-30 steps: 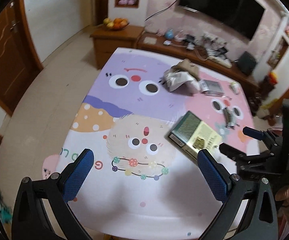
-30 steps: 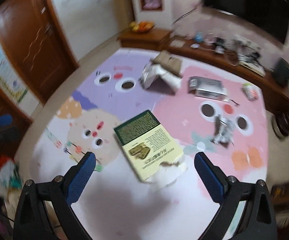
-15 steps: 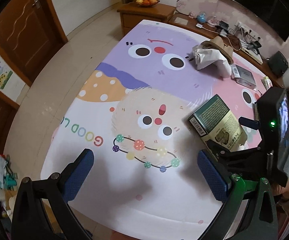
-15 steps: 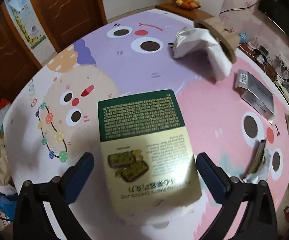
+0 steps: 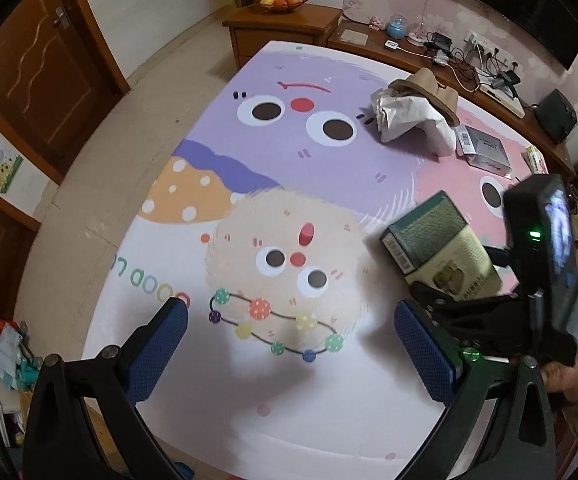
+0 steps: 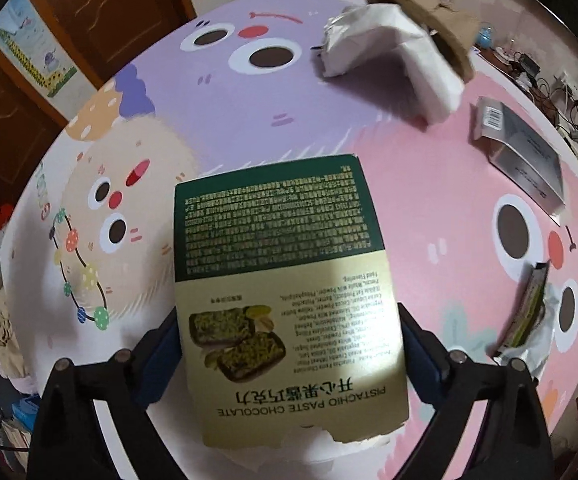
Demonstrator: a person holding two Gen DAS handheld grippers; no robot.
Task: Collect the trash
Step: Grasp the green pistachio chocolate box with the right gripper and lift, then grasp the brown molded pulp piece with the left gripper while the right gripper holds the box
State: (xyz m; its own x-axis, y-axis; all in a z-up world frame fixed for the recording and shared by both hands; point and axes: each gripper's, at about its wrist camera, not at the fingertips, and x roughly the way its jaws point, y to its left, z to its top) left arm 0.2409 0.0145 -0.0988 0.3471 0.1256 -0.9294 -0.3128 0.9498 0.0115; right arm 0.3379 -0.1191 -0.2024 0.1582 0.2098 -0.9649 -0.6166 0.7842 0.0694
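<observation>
The right gripper (image 6: 289, 344) straddles the chocolate box (image 6: 285, 280), fingers against its sides; box's long axis points to 12 o'clock. The left gripper (image 5: 289, 344) hangs open, box at its 2 o'clock.

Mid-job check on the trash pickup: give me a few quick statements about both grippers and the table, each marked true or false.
1. The chocolate box sits between the right gripper fingers. True.
2. The left gripper holds crumpled paper. False: it is open and holds nothing.
3. The white crumpled paper lies on the table beyond the box. True.
4. The silver box is stacked on the chocolate box. False: it lies apart, on the pink area.
</observation>
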